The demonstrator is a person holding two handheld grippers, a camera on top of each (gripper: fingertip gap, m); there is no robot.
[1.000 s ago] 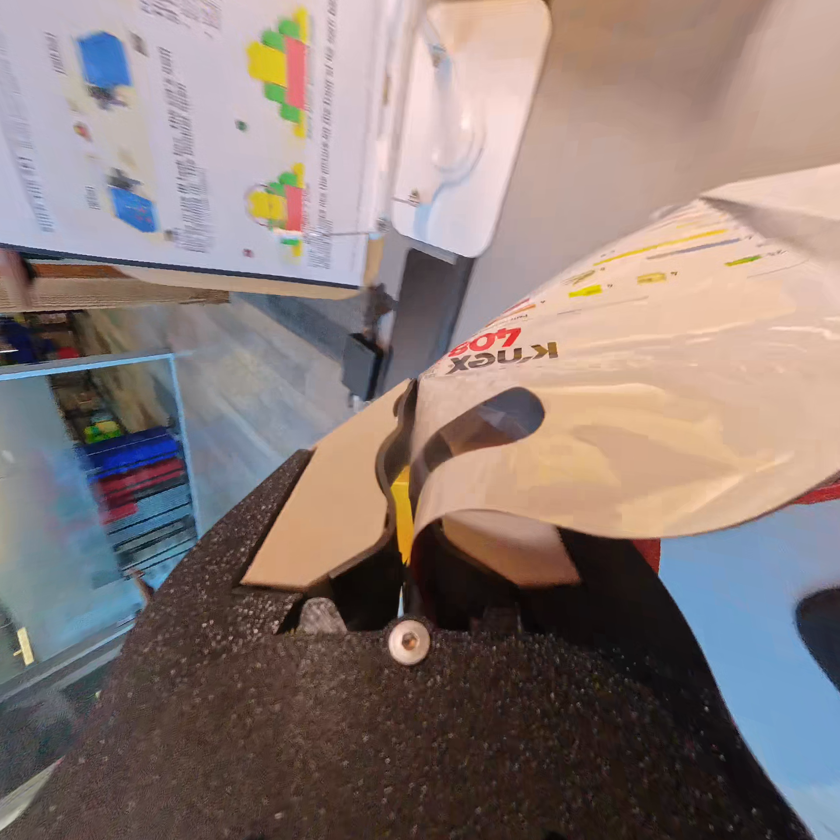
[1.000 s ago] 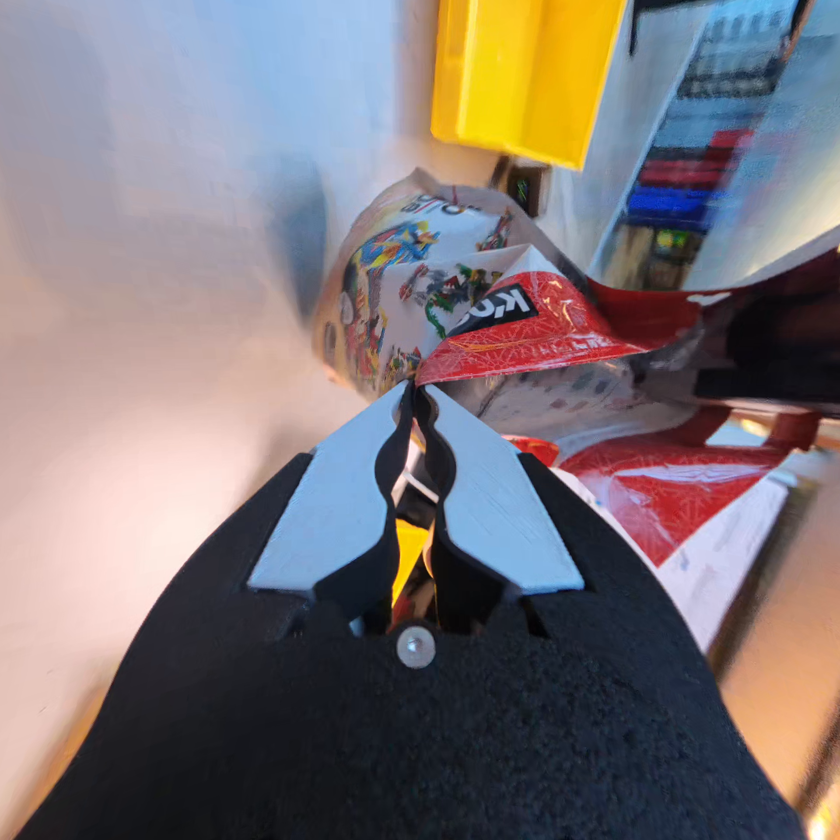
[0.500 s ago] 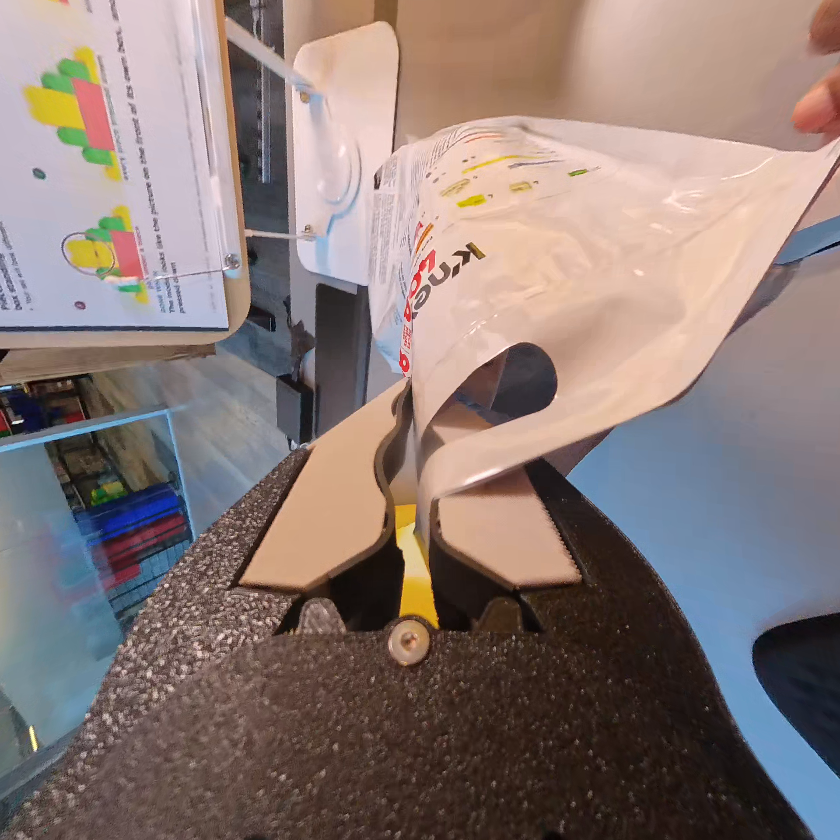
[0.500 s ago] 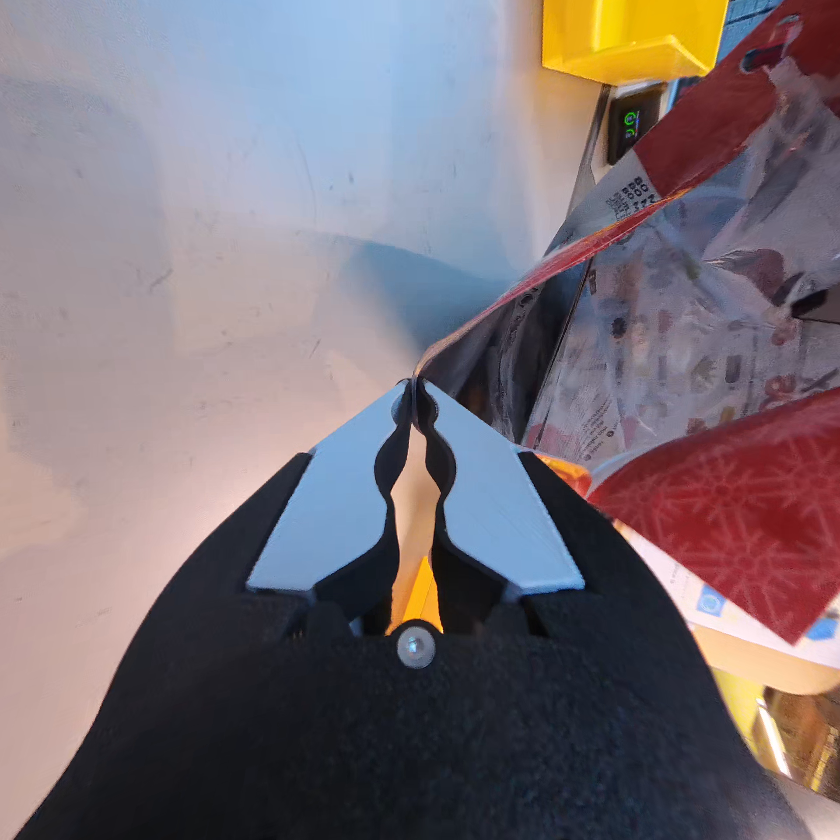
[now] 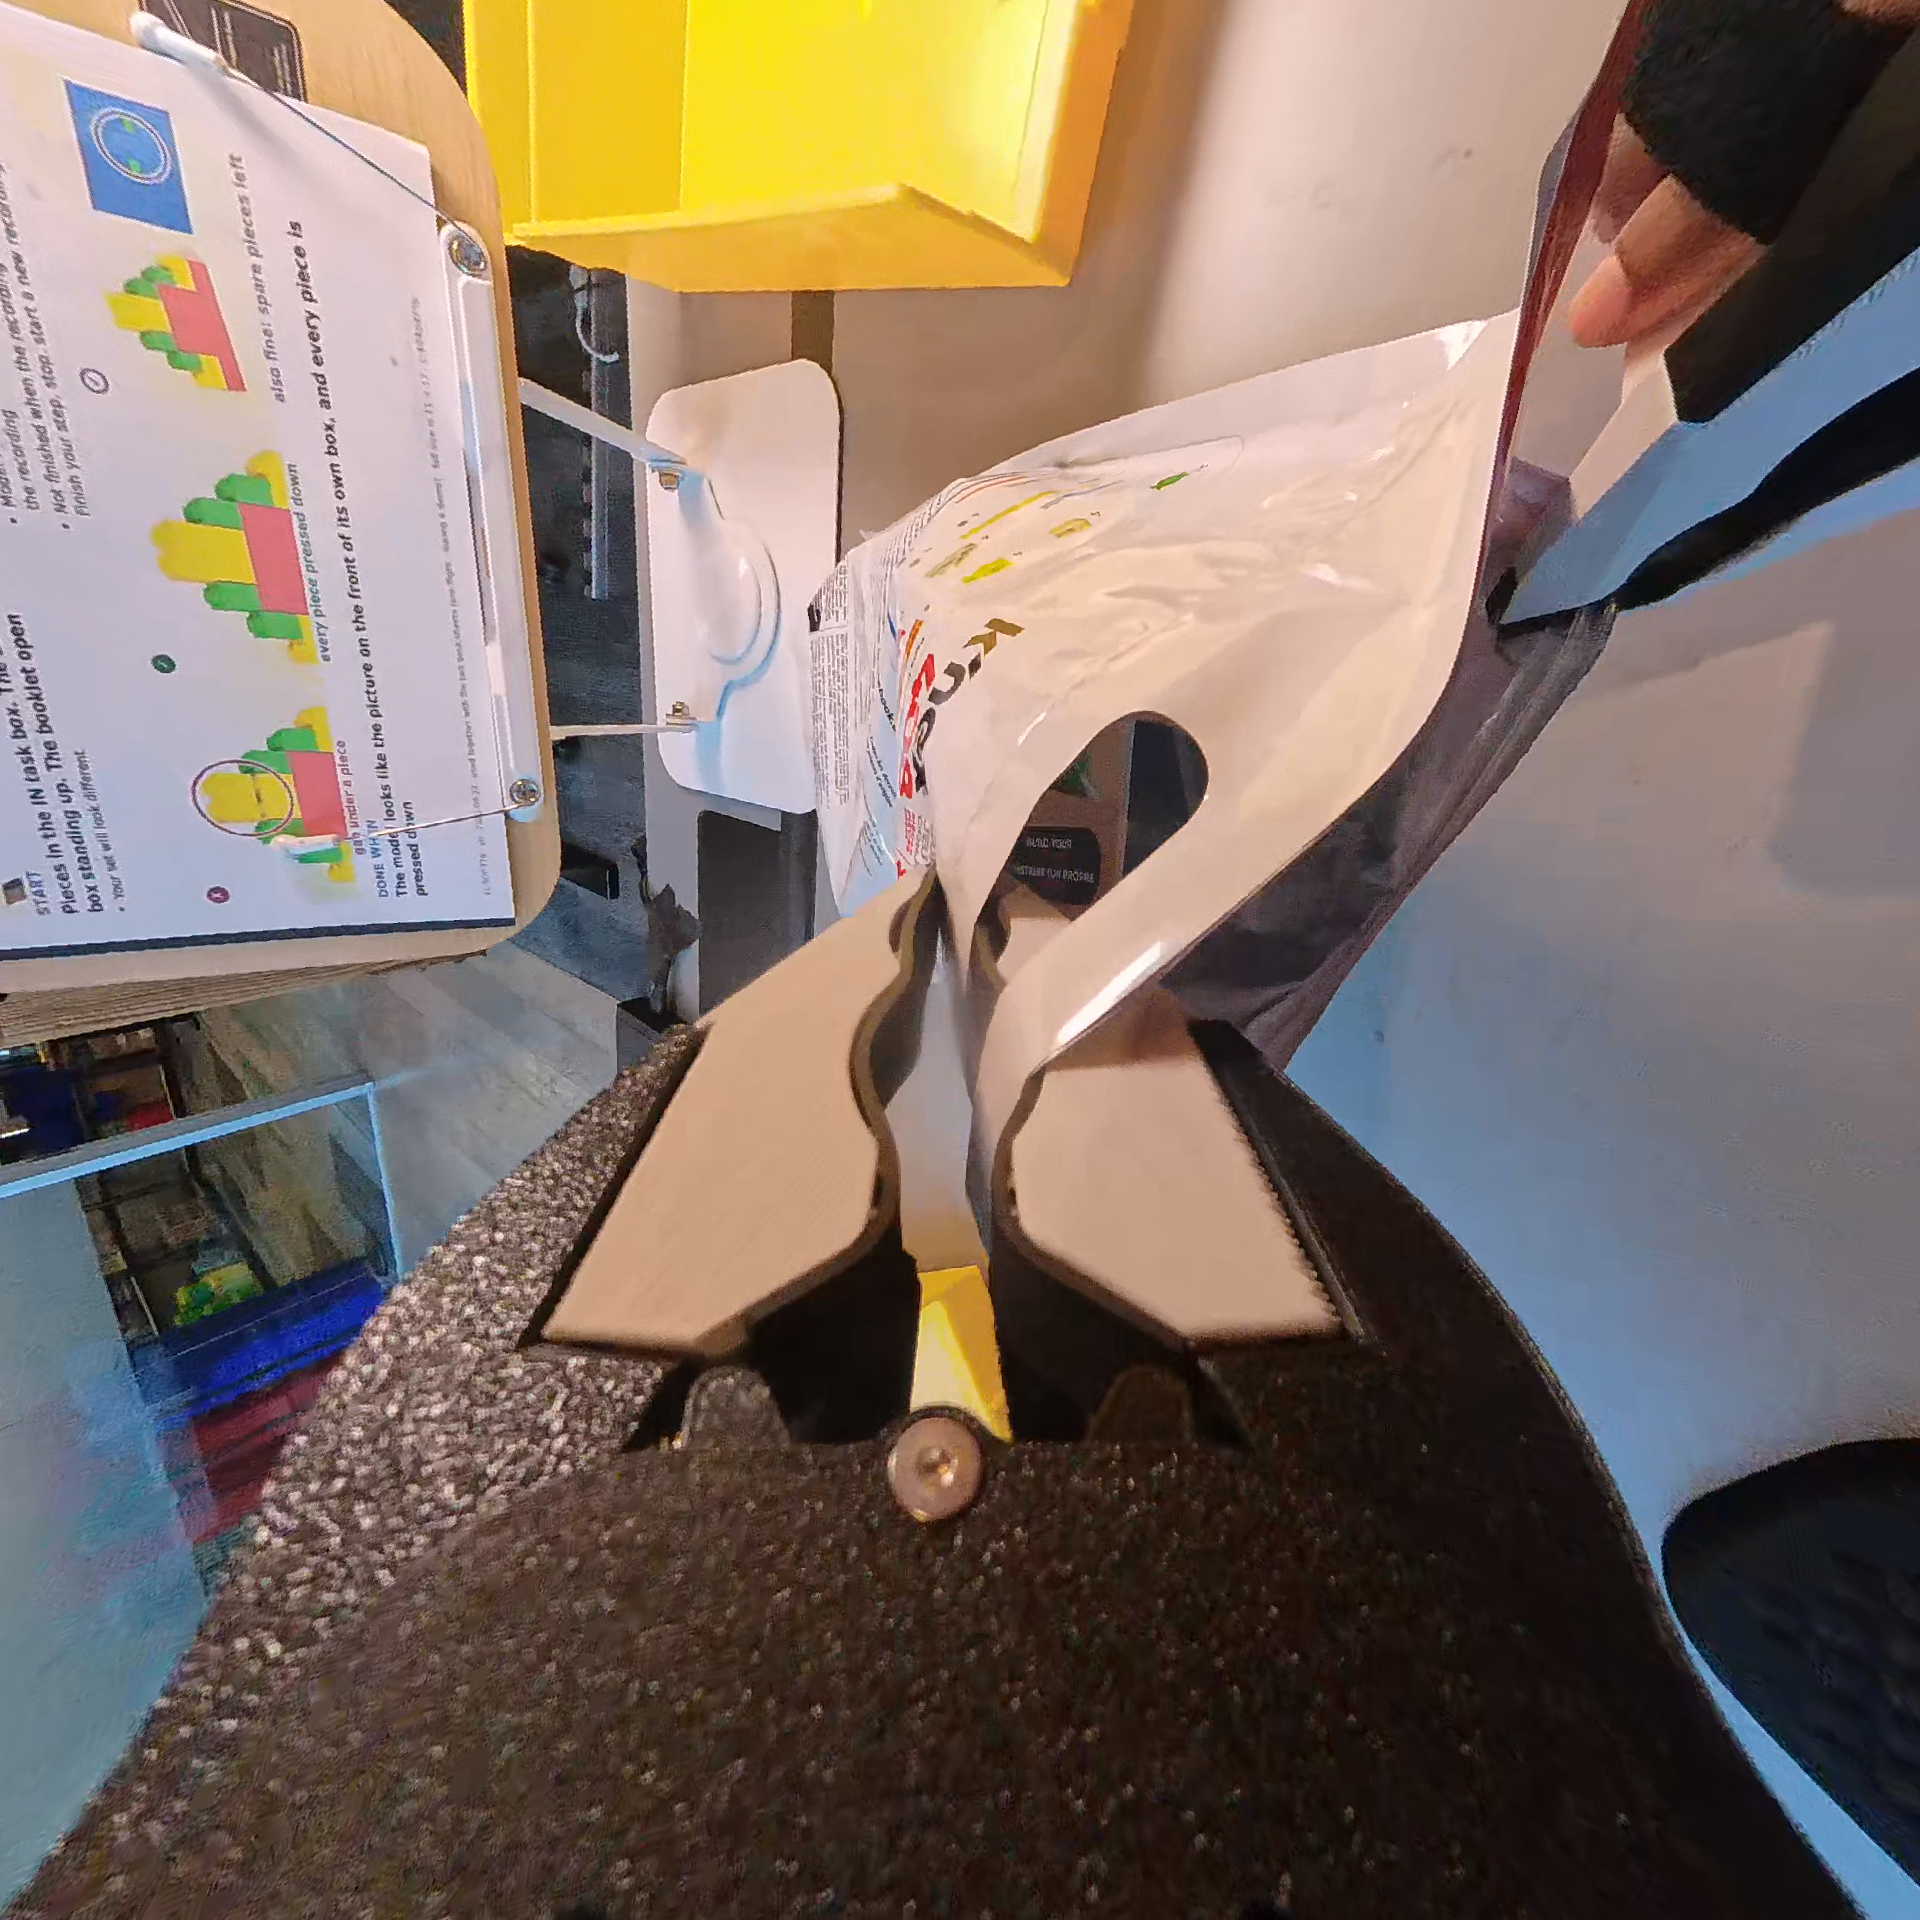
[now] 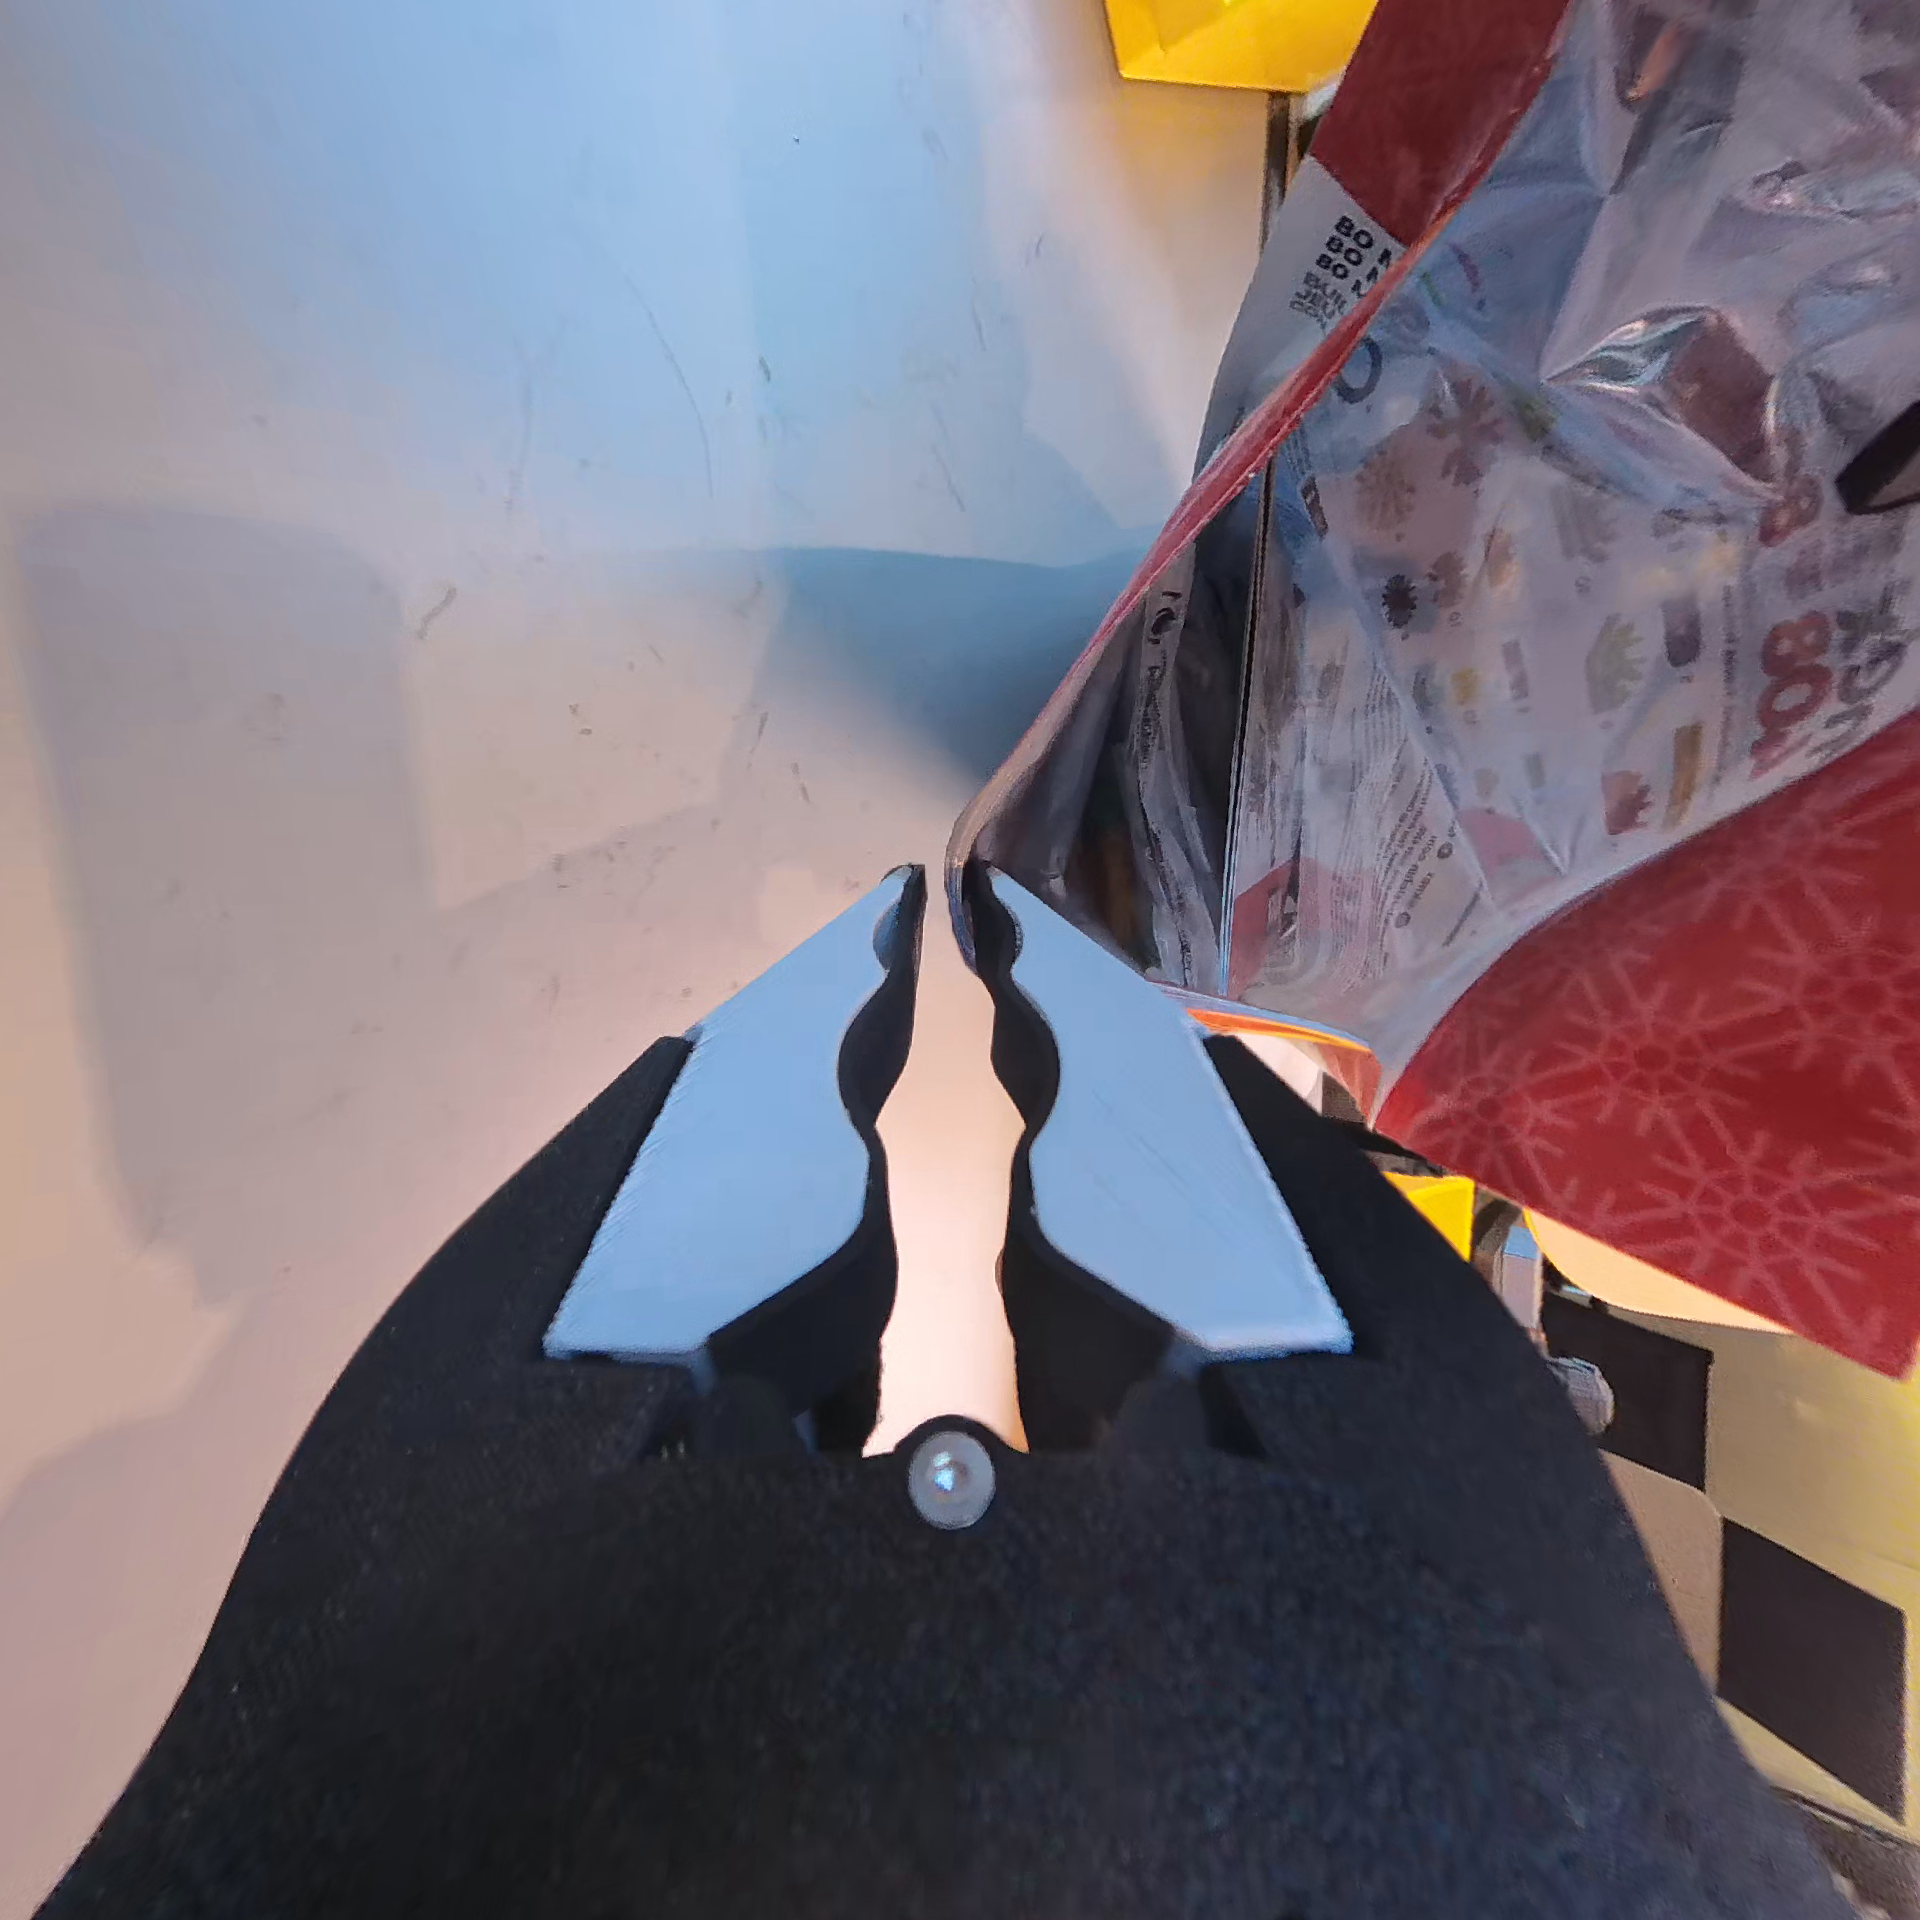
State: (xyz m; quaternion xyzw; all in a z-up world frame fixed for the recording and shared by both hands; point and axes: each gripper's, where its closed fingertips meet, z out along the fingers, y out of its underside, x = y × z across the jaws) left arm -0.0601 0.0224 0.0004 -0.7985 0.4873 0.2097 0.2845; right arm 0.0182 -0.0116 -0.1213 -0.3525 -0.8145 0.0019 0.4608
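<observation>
A plastic toy bag, white on one side point(image 5: 1195, 623) and red with printed pictures on the other point(image 6: 1558, 520), hangs between both grippers above the table. My left gripper point(image 5: 951, 904) is shut on the bag's top edge beside its oval handle hole. My right gripper point(image 6: 945, 883) pinches the opposite lip of the bag's mouth, with only a thin gap between the fingertips. It also shows in the left wrist view point(image 5: 1507, 613) at the upper right, with a person's finger point(image 5: 1642, 270) above it. The mouth is pulled apart and the dark inside shows.
A yellow bin point(image 5: 790, 135) stands at the far edge of the table and also shows in the right wrist view point(image 6: 1226, 36). A clipboard with a printed instruction sheet point(image 5: 260, 520) stands at the left, beside a white bracket plate point(image 5: 748, 582). The white tabletop point(image 6: 520, 520) lies below. My hands' fingertips stand some 15 cm from each other.
The bag's mouth has been pulled wider open between the grippers. The left view has swung so the yellow bin and right gripper come into sight. The right fingertips show slightly more gap.
</observation>
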